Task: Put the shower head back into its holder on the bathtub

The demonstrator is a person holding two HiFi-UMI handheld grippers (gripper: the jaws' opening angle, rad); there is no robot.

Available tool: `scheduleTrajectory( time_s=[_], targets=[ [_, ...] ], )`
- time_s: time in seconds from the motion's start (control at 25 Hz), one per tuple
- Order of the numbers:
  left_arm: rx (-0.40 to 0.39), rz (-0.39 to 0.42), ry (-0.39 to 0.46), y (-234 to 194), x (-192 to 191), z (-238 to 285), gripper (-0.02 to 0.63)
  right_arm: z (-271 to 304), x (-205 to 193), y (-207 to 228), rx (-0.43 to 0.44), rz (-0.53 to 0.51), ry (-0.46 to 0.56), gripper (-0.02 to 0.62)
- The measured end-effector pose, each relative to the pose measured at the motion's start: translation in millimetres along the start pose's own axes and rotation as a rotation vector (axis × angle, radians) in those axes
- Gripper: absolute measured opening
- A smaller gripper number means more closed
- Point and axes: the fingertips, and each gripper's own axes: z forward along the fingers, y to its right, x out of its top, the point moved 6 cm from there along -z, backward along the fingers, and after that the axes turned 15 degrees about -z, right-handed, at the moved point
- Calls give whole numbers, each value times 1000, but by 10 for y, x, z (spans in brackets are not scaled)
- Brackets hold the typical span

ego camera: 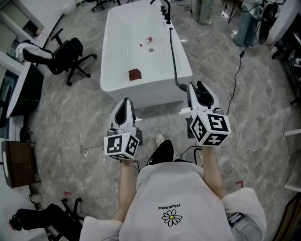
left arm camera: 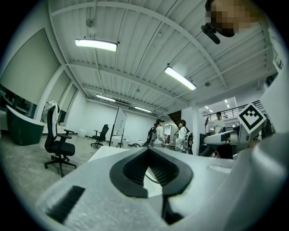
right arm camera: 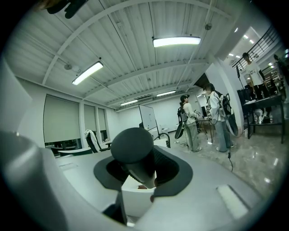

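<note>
A white bathtub stands ahead of me in the head view, with a black faucet and holder at its far right rim. From there a black hose runs along the tub's right side to my right gripper. That gripper is shut on the black shower head, whose round head sticks up between the jaws in the right gripper view. My left gripper hovers short of the tub's near wall, shut with nothing in it; the left gripper view shows only the tub's white rim past the jaws.
Inside the tub lie a dark red cloth and a small red-capped bottle. Black office chairs stand to the left. Cables trail over the marble floor on the right. People stand at the far right.
</note>
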Motion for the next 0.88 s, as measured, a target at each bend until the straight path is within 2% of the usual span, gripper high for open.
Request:
scheduleTrajectory(
  time_s=[0.32, 0.44, 0.64, 0.88],
  targets=[
    [-95, 0, -43, -114, -164, 766, 0, 649, 133, 104, -6, -53, 27, 124],
    [-128, -6, -57, -218, -215, 1233, 0, 982, 156, 197, -1, -61, 31, 120],
    [-142, -75, -72, -560, -213, 2183, 0, 1768, 214, 404, -18, -67, 11, 115],
    [-165, -85, -106, -887, -55, 3142, 0, 2710, 338, 661, -63, -53, -28, 115]
  ],
)
